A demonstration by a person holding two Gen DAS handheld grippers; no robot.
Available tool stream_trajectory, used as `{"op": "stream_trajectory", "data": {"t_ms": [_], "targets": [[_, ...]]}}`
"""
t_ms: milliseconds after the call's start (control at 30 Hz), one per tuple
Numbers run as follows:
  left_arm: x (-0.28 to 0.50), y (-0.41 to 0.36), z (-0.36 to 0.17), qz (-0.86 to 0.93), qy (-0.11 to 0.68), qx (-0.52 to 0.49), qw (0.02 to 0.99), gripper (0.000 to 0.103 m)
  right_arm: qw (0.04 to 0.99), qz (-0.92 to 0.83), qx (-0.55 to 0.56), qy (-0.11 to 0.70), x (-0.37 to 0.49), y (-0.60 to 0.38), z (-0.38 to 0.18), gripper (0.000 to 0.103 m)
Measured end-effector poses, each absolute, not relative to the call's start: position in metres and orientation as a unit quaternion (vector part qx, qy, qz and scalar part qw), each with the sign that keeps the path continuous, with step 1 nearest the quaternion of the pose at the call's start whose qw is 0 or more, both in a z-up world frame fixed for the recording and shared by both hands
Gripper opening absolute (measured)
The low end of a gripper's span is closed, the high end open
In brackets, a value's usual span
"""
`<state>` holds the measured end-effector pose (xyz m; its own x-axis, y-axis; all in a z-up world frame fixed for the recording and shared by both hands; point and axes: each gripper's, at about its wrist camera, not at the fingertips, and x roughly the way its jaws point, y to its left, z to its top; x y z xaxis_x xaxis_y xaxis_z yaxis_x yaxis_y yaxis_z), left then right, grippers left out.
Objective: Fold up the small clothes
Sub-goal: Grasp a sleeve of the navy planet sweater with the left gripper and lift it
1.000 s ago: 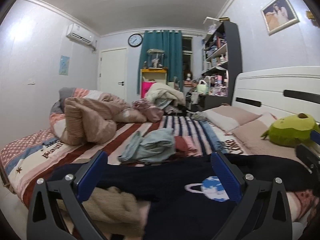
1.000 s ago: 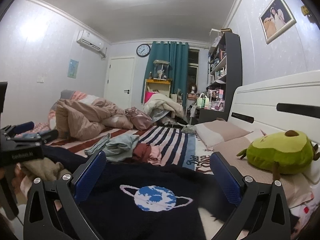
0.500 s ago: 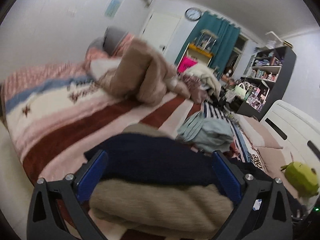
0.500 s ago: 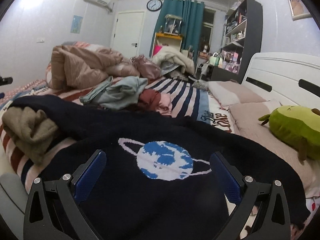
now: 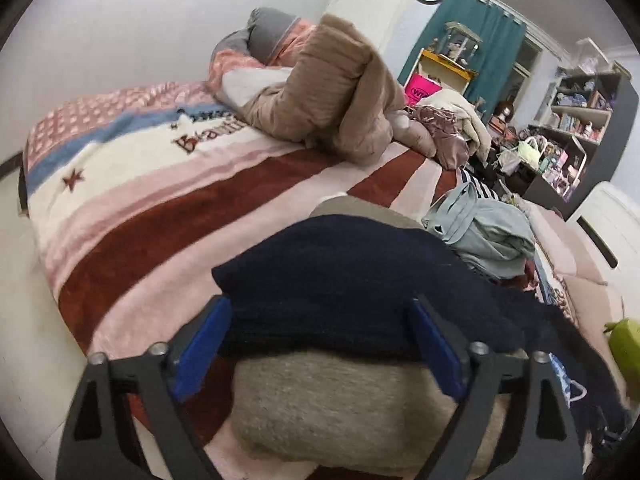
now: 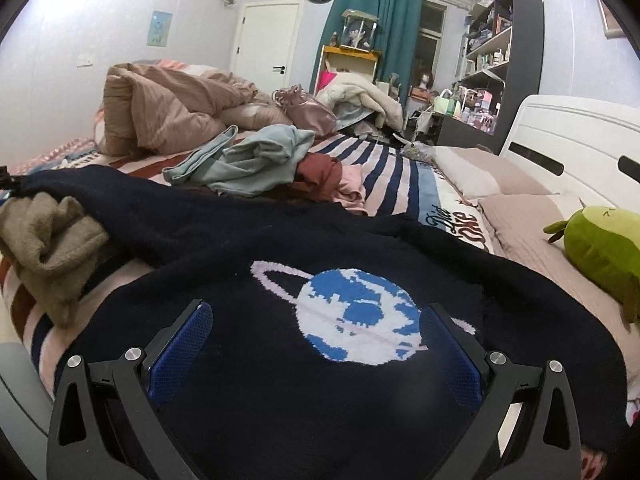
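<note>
Left wrist view: we see our left claw [image 5: 320, 344] wide open around the dark sweater [image 5: 344, 280] sleeve. Our right claw [image 6: 316, 344] hangs open over its planet picture [image 6: 356, 316] on the bed [image 6: 404, 184].

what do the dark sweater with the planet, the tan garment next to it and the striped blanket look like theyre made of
Sweater: looks like navy knit yarn, matte; the planet has blocky, stepped edges like knitted-in colour.
Tan garment: seems a fuzzy wool-like knit, soft nap, thick rounded folds.
Blanket: probably plush fleece, short pile with a faint sheen.
Gripper fingers: blue textured pads, likely rubber or plastic, on black frames.
</note>
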<state>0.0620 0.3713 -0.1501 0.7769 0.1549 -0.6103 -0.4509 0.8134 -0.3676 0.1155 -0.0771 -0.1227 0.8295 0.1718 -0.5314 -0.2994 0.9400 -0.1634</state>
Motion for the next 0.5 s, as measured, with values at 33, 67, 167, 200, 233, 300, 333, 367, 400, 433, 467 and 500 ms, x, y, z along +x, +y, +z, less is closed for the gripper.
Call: {"op": "stream_trajectory", "data": {"t_ms": [33, 67, 167, 200, 233, 300, 333, 367, 400, 433, 467, 500], "targets": [[0.062, 0.375, -0.153, 0.16, 0.289, -0.269, 0.905, 0.09, 0.949, 0.125, -0.122, 0.264, 0.115, -0.077, -0.123, 0.103], [0.062, 0.378, -0.154, 0.156, 0.29, -0.278, 0.902, 0.09, 0.949, 0.124, -0.124, 0.263, 0.115, -0.077, -0.122, 0.103], [0.062, 0.376, -0.151, 0.155, 0.281, -0.262, 0.91, 0.08, 0.949, 0.124, -0.125, 0.263, 0.115, -0.077, -0.121, 0.103], [0.062, 0.373, -0.148, 0.157, 0.277, -0.25, 0.914, 0.077, 0.949, 0.124, -0.123, 0.263, 0.115, -0.077, -0.121, 0.103], [0.064, 0.37, -0.145, 0.161, 0.274, -0.231, 0.92, 0.07, 0.949, 0.123, -0.122, 0.264, 0.115, -0.077, -0.121, 0.103], [0.072, 0.365, -0.139, 0.152, 0.277, -0.201, 0.927, 0.049, 0.948, 0.123, -0.118, 0.268, 0.115, -0.077, -0.121, 0.103], [0.074, 0.362, -0.136, 0.147, 0.281, -0.193, 0.928, 0.037, 0.948, 0.123, -0.117, 0.269, 0.115, -0.077, -0.121, 0.103], [0.079, 0.358, -0.132, 0.148, 0.287, -0.178, 0.93, 0.031, 0.948, 0.123, -0.117, 0.27, 0.115, -0.077, -0.121, 0.103], [0.08, 0.355, -0.13, 0.151, 0.29, -0.164, 0.931, 0.027, 0.948, 0.123, -0.118, 0.27, 0.115, -0.077, -0.121, 0.103], [0.082, 0.353, -0.128, 0.156, 0.292, -0.15, 0.932, 0.021, 0.948, 0.123, -0.117, 0.269, 0.116, -0.077, -0.121, 0.103], [0.081, 0.352, -0.127, 0.158, 0.292, -0.145, 0.932, 0.02, 0.948, 0.124, -0.116, 0.269, 0.115, -0.077, -0.121, 0.103], [0.079, 0.353, -0.127, 0.157, 0.293, -0.147, 0.932, 0.021, 0.948, 0.125, -0.115, 0.269, 0.116, -0.077, -0.121, 0.103]]}}
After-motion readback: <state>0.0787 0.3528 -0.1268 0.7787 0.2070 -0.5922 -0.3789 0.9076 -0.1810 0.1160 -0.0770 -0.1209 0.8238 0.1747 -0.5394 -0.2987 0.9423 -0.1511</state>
